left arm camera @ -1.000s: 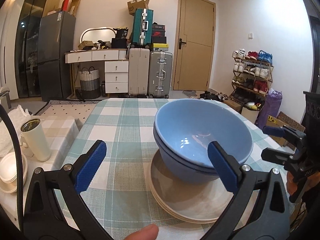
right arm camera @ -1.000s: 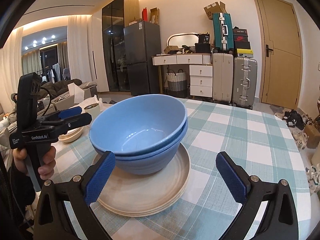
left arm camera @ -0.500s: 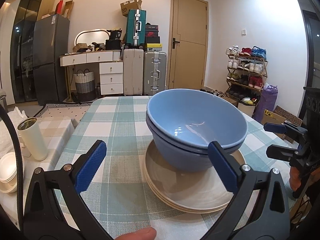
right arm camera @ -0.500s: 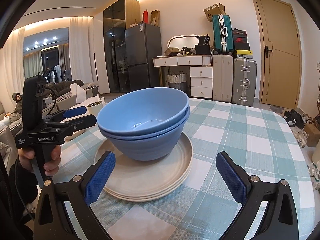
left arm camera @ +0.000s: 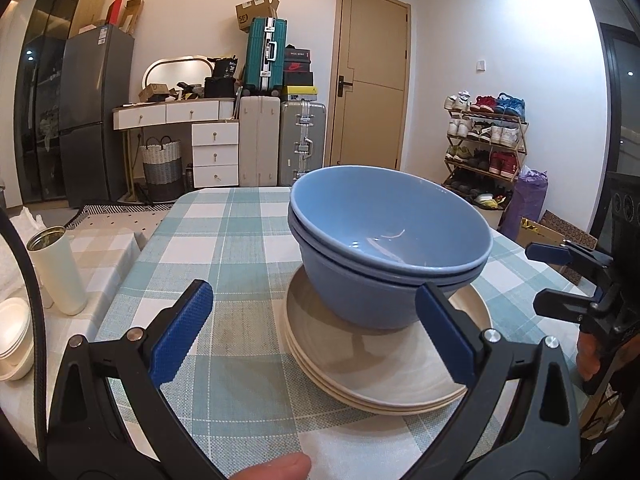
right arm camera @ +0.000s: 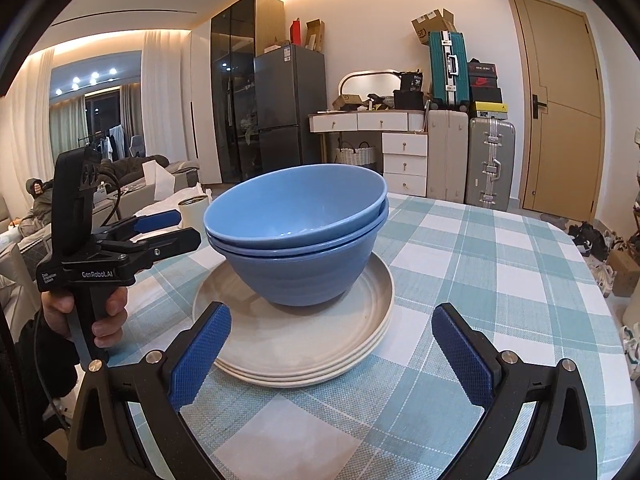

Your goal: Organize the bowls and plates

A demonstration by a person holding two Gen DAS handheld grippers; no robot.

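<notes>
Two nested blue bowls [left arm camera: 384, 252] sit on a stack of beige plates [left arm camera: 384, 364] on the checked tablecloth; they also show in the right wrist view, bowls [right arm camera: 304, 240] on plates [right arm camera: 296, 336]. My left gripper [left arm camera: 316, 328] is open and empty, just short of the plates' near left rim. My right gripper [right arm camera: 332, 348] is open and empty in front of the plates. Each gripper sees the other: the right one [left arm camera: 560, 276] to the right of the bowls, the left one [right arm camera: 164, 228] to their left.
A white tumbler [left arm camera: 56, 272] and small white bowls [left arm camera: 12, 336] stand on a side surface at the left. The table [right arm camera: 500, 264] extends beyond the stack. Suitcases [left arm camera: 280, 140], a fridge, a door and a shoe rack [left arm camera: 484, 144] line the room.
Both grippers have drawn back and lowered, so the bowls and plates look a little farther and are seen more from the side. The stack has not moved.
</notes>
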